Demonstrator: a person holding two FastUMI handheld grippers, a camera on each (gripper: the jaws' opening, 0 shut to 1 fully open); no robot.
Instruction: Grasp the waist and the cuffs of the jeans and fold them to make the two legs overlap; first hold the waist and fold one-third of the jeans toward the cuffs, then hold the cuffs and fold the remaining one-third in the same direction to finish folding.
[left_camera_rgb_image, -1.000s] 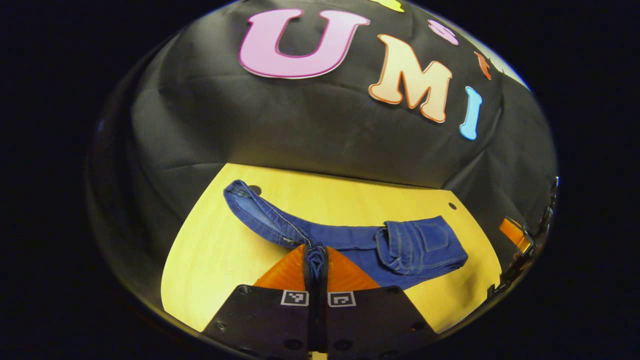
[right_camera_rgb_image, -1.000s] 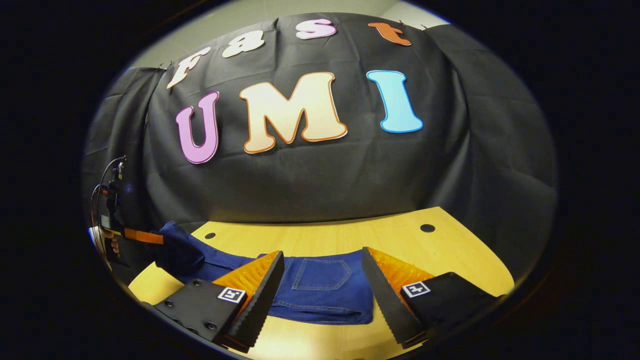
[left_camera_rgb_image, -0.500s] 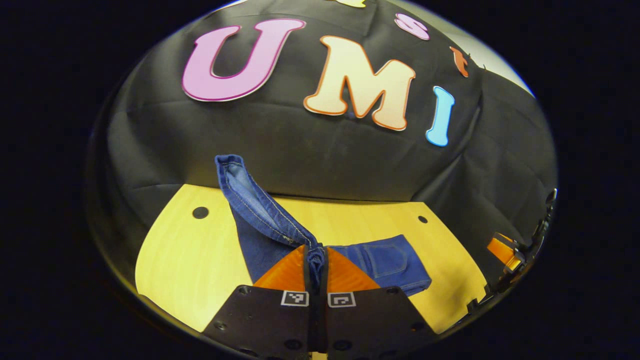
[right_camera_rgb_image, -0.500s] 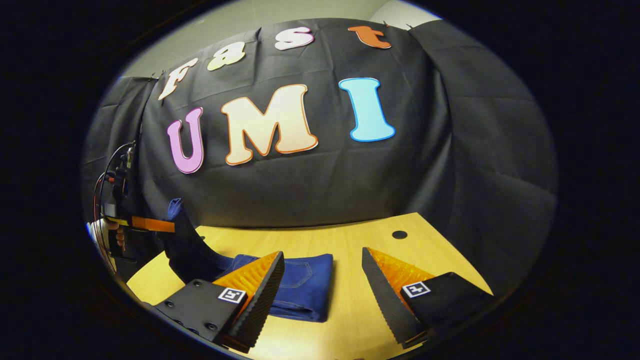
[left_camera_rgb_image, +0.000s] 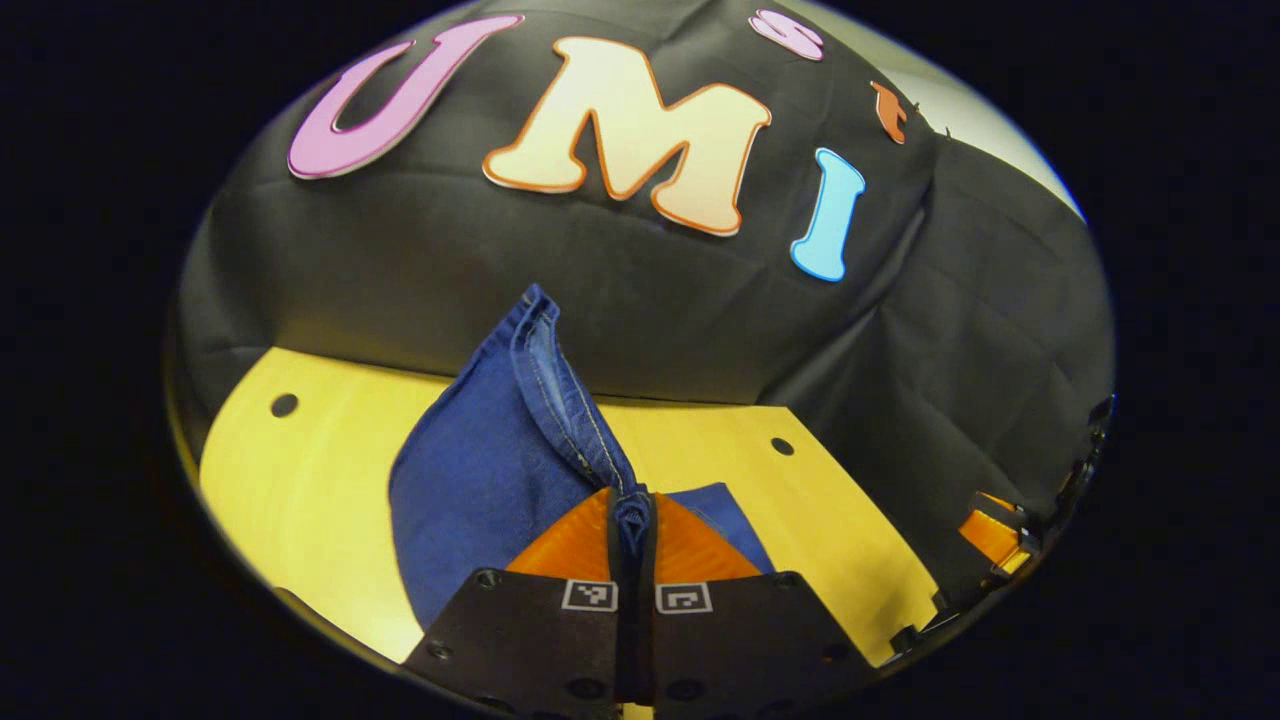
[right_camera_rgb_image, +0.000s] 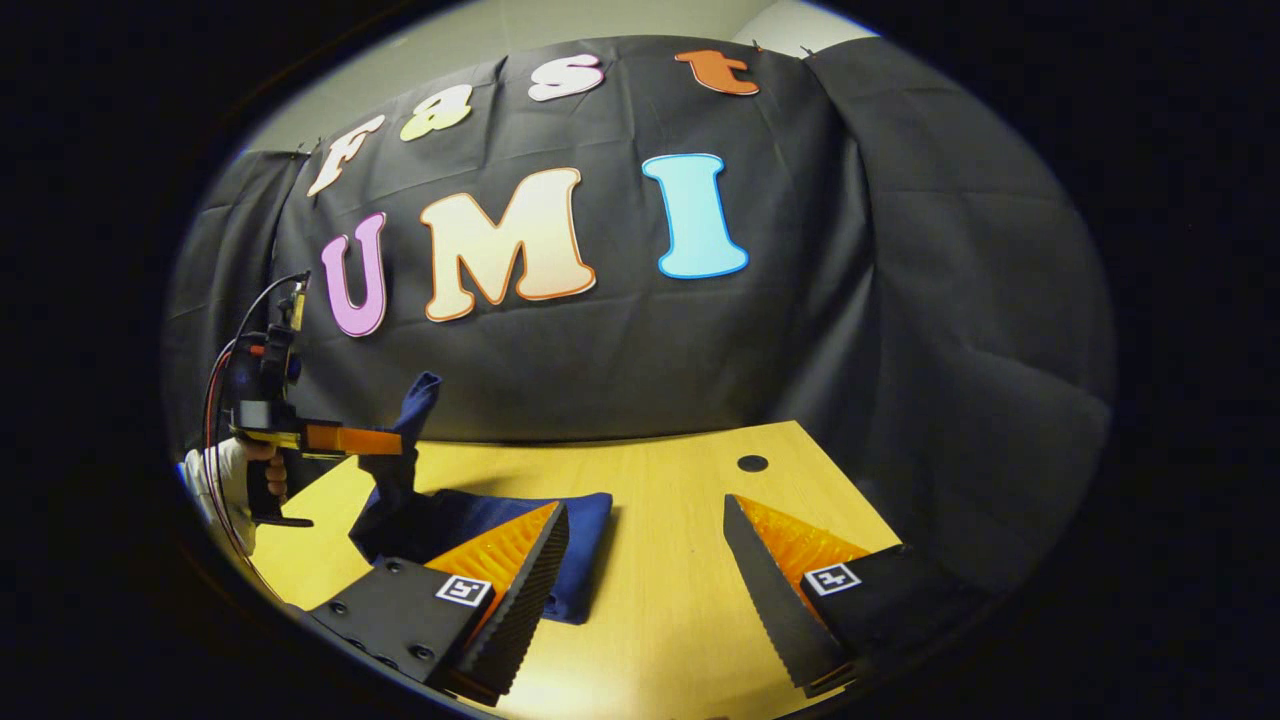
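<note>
Blue jeans (left_camera_rgb_image: 480, 480) lie partly folded on the yellow table (left_camera_rgb_image: 320, 470). My left gripper (left_camera_rgb_image: 631, 515) is shut on the cuff end, which stands lifted above the folded part. In the right gripper view the jeans (right_camera_rgb_image: 470, 520) form a flat blue stack at the left, with the cuff end rising to the left gripper (right_camera_rgb_image: 385, 440), held by a hand (right_camera_rgb_image: 240, 470). My right gripper (right_camera_rgb_image: 645, 570) hangs open over bare table to the right of the stack, with nothing between its fingers.
The black cloth wall (right_camera_rgb_image: 650, 350) closes the back and right of the table. Round holes (right_camera_rgb_image: 751, 463) mark the tabletop near its far edge. Cables run from the left gripper's body (right_camera_rgb_image: 260, 370).
My left gripper has lifted the cuff end and carried it over toward the folded waist part. My right gripper has drawn off to the right, away from the jeans, still open.
</note>
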